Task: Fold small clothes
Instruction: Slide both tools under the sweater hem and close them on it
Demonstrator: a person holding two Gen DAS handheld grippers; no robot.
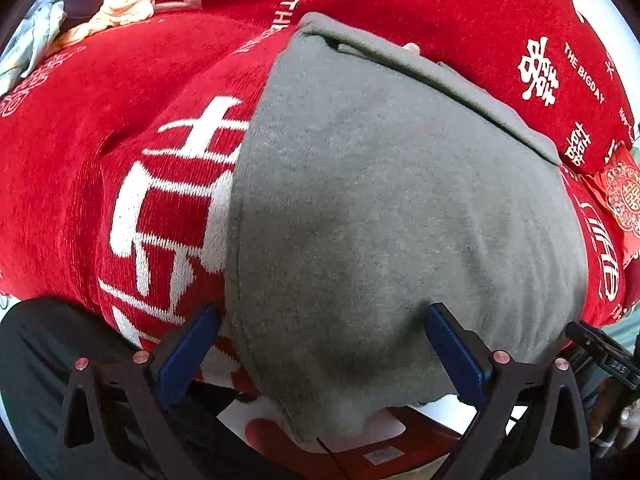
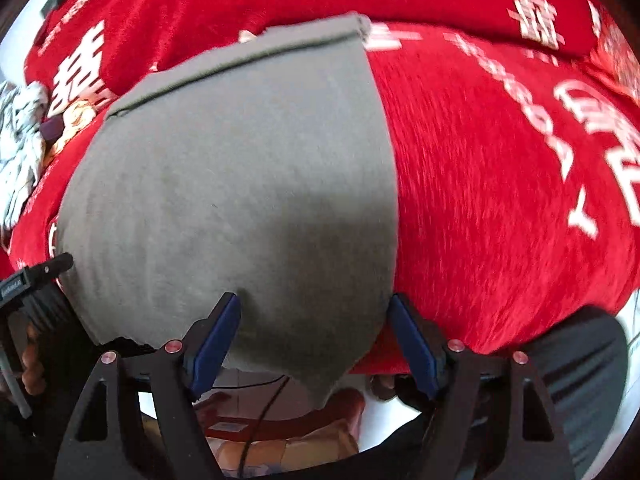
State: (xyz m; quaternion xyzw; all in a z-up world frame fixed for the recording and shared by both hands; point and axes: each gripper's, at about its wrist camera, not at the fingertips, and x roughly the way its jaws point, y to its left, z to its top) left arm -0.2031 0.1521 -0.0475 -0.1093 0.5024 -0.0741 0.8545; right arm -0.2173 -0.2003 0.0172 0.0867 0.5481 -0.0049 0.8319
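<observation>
A grey garment (image 1: pixel 380 208) lies flat on a red cover with white characters (image 1: pixel 80 160), its near edge hanging over the front edge. My left gripper (image 1: pixel 320 320) is open, its blue pads (image 1: pixel 188 344) on either side of the garment's near left part. My right gripper (image 2: pixel 316 316) is open, its blue pads (image 2: pixel 412 344) straddling the same garment's (image 2: pixel 240 184) near right corner. Neither is closed on the cloth. A folded hem runs along the far edge (image 2: pixel 248 56).
A heap of pale crumpled clothes (image 1: pixel 100 12) lies at the far left, also in the right wrist view (image 2: pixel 20 152). A red packet (image 1: pixel 620 196) sits at the right. The other gripper's body shows at the right edge (image 1: pixel 600 352). Below the edge are a floor and red objects (image 2: pixel 280 420).
</observation>
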